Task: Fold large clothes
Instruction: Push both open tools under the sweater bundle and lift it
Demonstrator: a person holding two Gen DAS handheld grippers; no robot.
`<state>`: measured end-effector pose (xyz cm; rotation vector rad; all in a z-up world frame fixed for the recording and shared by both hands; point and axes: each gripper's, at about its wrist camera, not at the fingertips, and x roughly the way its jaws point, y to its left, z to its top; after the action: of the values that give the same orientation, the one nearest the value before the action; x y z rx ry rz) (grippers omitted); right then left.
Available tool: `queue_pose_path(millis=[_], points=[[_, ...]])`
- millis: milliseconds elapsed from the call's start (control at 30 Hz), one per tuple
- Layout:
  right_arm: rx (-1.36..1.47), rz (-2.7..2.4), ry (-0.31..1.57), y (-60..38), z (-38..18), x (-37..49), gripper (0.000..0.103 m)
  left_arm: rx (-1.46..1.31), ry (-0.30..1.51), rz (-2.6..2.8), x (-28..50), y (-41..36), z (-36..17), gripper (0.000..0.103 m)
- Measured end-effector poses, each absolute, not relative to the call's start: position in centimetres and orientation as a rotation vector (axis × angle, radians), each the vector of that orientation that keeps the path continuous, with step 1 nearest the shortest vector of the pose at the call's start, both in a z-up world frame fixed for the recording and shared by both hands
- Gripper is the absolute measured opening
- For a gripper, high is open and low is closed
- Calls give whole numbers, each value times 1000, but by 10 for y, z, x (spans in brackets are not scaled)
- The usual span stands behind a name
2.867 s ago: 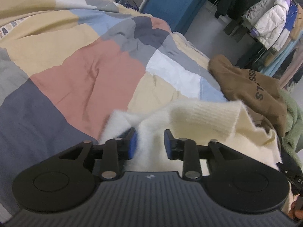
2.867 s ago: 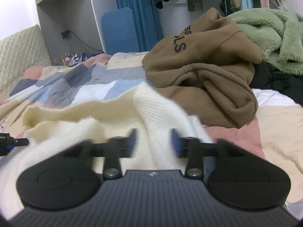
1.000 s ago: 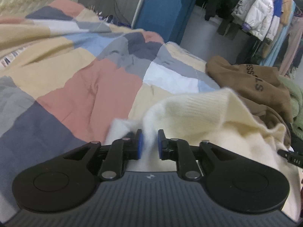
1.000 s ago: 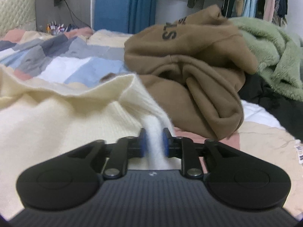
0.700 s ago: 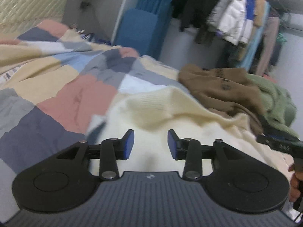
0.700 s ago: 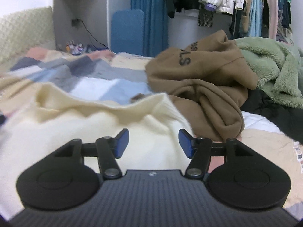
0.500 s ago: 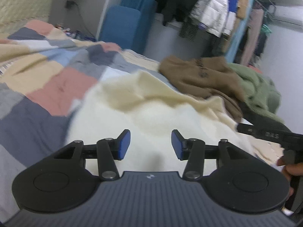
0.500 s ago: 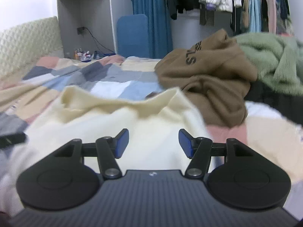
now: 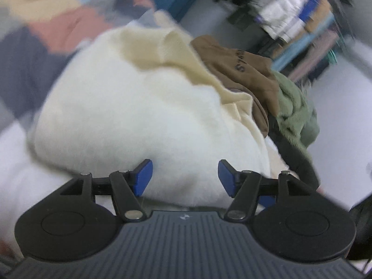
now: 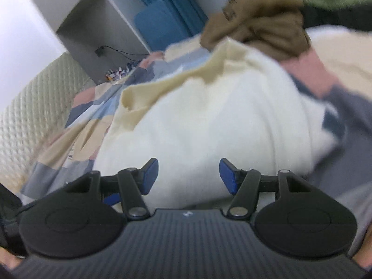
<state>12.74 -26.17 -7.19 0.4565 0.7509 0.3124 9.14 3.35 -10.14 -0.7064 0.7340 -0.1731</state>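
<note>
The cream sweater (image 9: 139, 107) lies in a soft heap on the patchwork bedspread (image 9: 30, 53), with its white fluffy side turned up and a darker cream knitted part (image 9: 148, 44) folded at the far end; both views are blurred, so fine details of the knit cannot be read. The left gripper (image 9: 185, 176) is above the near edge of the sweater with its blue pads (image 9: 143, 176) spread wide, and nothing is between them; the fabric is seen only behind the jaws, not pinched. The right gripper (image 10: 188, 176) is the same: its jaws are wide apart, its blue fingertips (image 10: 227, 176) hold nothing, and the white sweater (image 10: 204, 125) fills the space in front of it. Behind the sweater, touching its far edge, is a brown hoodie (image 9: 241, 67) with dark letters on it; beside the hoodie lies a green fleece garment (image 9: 295, 116), and something black (image 9: 295, 158) lies under the green one. In the right wrist view the brown hoodie (image 10: 258, 21) is at the top, the bedspread (image 10: 311, 72) shows pink and grey squares on the right, a quilted headboard (image 10: 28, 116) stands at the left, and a grey cabinet (image 10: 97, 23) with a blue panel (image 10: 160, 25) beside it is at the back. In the left wrist view, hanging clothes (image 9: 293, 16) are seen far behind, very blurred.
</note>
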Motion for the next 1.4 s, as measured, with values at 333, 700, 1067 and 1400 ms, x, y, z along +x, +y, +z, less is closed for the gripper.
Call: queue_pose_path(millis=[333,700,1067,1400], points=[[811,336,937,-278,-116,137,87,-881,816,-157,100,56,-116,73],[1089,326,1002,-283,-165,161,88,-995,904,-146,113,54,-145,82],[1221,432,821,-293,-149,157,89,-1270,816,-136,122,83,-168,84],[1159,165,827,-313,-160,142,81,-1337,736,-55,130,96,-174,82]])
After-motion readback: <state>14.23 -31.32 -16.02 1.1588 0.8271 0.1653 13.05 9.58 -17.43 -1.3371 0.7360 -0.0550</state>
